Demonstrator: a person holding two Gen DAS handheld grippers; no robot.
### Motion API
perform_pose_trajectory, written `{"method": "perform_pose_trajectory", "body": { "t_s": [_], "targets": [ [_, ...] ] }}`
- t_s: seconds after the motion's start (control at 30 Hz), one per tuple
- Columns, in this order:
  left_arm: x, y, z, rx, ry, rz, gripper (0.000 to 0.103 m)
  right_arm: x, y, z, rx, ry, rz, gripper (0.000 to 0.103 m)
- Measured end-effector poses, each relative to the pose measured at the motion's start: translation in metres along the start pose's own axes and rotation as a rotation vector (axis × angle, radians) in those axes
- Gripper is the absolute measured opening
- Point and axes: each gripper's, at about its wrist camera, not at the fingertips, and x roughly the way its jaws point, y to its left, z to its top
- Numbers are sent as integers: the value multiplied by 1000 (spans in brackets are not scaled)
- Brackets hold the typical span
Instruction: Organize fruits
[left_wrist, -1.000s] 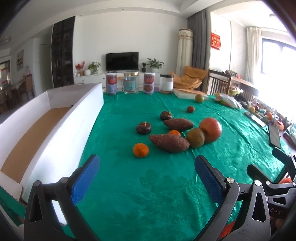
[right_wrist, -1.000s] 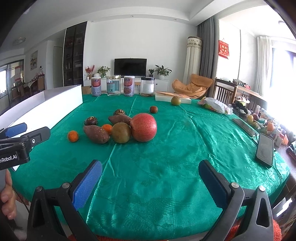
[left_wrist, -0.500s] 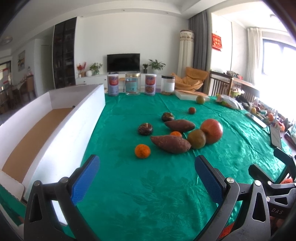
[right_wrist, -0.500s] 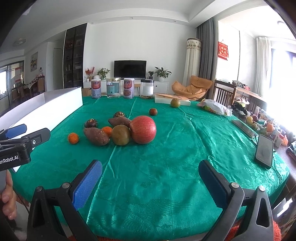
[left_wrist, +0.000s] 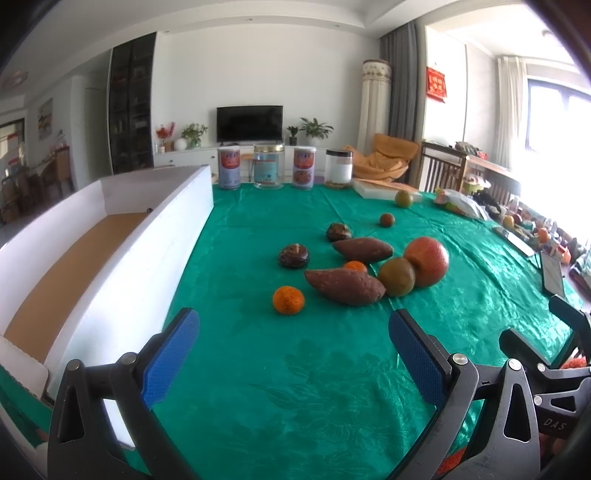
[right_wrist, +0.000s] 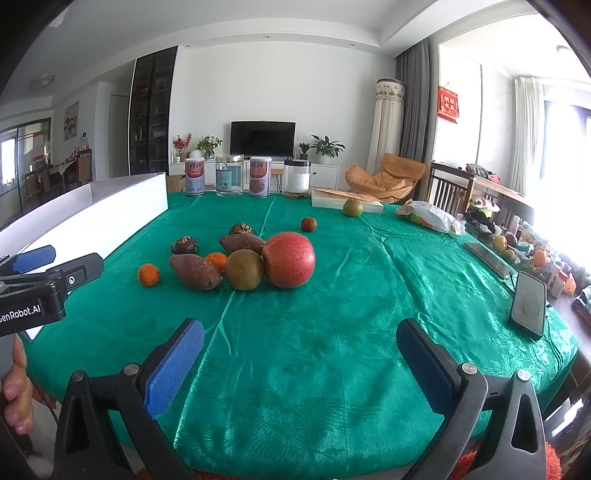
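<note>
Green tablecloth (left_wrist: 295, 369) carries fruit; only the left view reveals the white box's (left_wrist: 110, 266) cardboard floor; both grippers gape empty

Pretty normal living room: white walls, a black TV (right_wrist: 262, 138) on a low white cabinet (right_wrist: 321, 176) with potted plants (right_wrist: 326, 146) either side. Tall dark shelving unit (right_wrist: 151, 110) on the left, grey curtains (right_wrist: 415, 103) and an orange lounge chair (right_wrist: 386, 178) on the right. Really bright daylight blows out the right-hand windows (left_wrist: 554, 122).
</note>
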Motion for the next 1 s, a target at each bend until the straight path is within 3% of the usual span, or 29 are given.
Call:
{"method": "perform_pose_trajectory", "body": {
  "t_s": [0.53, 0.63, 0.77, 0.87, 1.0],
  "targets": [
    [16, 19, 3, -67, 70, -33, 103, -1, -7, 0, 21, 6, -1, 103],
    [33, 21, 10, -68, 138, -75, 102, -1, -6, 0, 16, 7, 1, 103],
    [72, 10, 21, -25, 293, -165, 102, 0, -2, -1, 6, 11, 6, 103],
    [102, 3, 22, 19, 366, -142, 102, -1, -1, -1, 2, 11, 6, 103],
    [130, 4, 20, 51, 400, -113, 99, -2, -6, -2, 13, 11, 4, 103]
  ]
}}
